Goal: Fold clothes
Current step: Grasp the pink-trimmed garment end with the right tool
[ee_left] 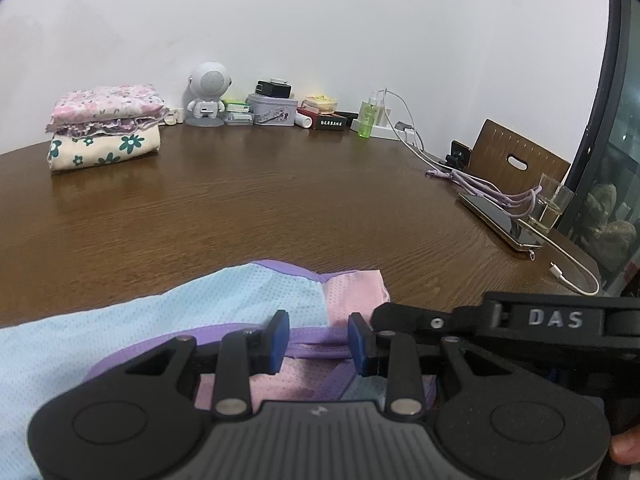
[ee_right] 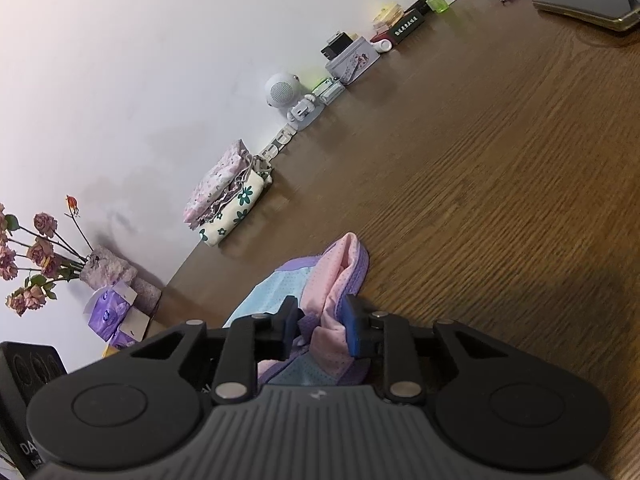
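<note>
A mesh garment [ee_left: 200,312] in light blue, pink and purple lies crumpled at the near edge of the brown table [ee_left: 280,200]. My left gripper [ee_left: 320,340] hovers over it. Its blue pads stand apart, with the purple trim lying flat between them. From the right, the black frame of the right gripper [ee_left: 556,318] reaches in to the pink end. In the right wrist view, a raised pink fold of the garment [ee_right: 328,300] fills the gap of my right gripper [ee_right: 324,324] and touches both pads.
A folded stack of floral clothes [ee_left: 106,128] sits at the far left by the wall. An astronaut speaker [ee_left: 206,94], a tin [ee_left: 272,110] and a green bottle [ee_left: 367,118] line the back. A phone [ee_left: 500,220], cables [ee_left: 488,192] and a glass [ee_left: 554,204] lie at the right. Dried flowers [ee_right: 40,252] stand far left.
</note>
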Demonstrator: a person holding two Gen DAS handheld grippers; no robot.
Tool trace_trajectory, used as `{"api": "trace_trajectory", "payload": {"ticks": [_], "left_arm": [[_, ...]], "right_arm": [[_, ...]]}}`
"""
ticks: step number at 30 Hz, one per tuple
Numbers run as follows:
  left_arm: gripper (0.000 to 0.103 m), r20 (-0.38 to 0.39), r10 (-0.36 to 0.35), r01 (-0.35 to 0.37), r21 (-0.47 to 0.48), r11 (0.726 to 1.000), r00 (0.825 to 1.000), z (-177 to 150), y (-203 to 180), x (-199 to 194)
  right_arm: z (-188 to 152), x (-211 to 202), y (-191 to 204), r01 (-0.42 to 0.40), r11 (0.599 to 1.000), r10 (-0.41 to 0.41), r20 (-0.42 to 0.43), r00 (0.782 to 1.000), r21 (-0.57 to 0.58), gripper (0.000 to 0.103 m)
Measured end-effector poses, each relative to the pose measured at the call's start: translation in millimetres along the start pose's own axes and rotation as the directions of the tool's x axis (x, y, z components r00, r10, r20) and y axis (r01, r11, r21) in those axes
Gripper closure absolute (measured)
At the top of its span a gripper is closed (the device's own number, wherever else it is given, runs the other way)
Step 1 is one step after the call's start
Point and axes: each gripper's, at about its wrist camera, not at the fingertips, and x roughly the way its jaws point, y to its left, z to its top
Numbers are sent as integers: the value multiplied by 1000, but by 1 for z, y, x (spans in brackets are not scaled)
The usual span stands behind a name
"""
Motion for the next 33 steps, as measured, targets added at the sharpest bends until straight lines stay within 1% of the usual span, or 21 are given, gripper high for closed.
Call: {"api": "trace_trajectory", "payload": {"ticks": [2,4,7,10,11,16,21,28,33], "left_arm": [[73,1,-3,3,-6,1000,1000,0,1,0],[73,1,-6,6,-6,1000,1000,0,1,-1],[73,-2,-4,4,13,1000,1000,-1,-1,-1],[73,-3,-5,5,15,1000,1000,-1,-1,-2],[73,-3,-6,6,13,1000,1000,-1,-1,-3],[73,-2,-9,9,23,1000,1000,-2,-1,-4],[73,-3,-16,16,28,999,1000,-3,-1,-4],[73,-4,-8,8,36,999,1000,-3,-2,-4],[73,-3,-7,8,45,999,1000,-4,-3,-5]], "right_arm": [[-1,-8,-3,-12,999,12,8,1000,32,69],[-2,-19,-3,-4,999,3,20,1000,35,59],[-6,-28,-4,13,1000,-14,29,999,19,58],[-5,-23,0,25,1000,-24,34,999,-7,59],[-5,-19,2,24,1000,-24,34,999,-13,59],[-3,-3,8,16,1000,-16,15,1000,-17,71],[-5,0,6,23,1000,-23,24,999,-11,79],[-7,0,8,29,999,-28,37,999,-28,81],[-7,0,9,35,999,-33,38,999,-40,84]]}}
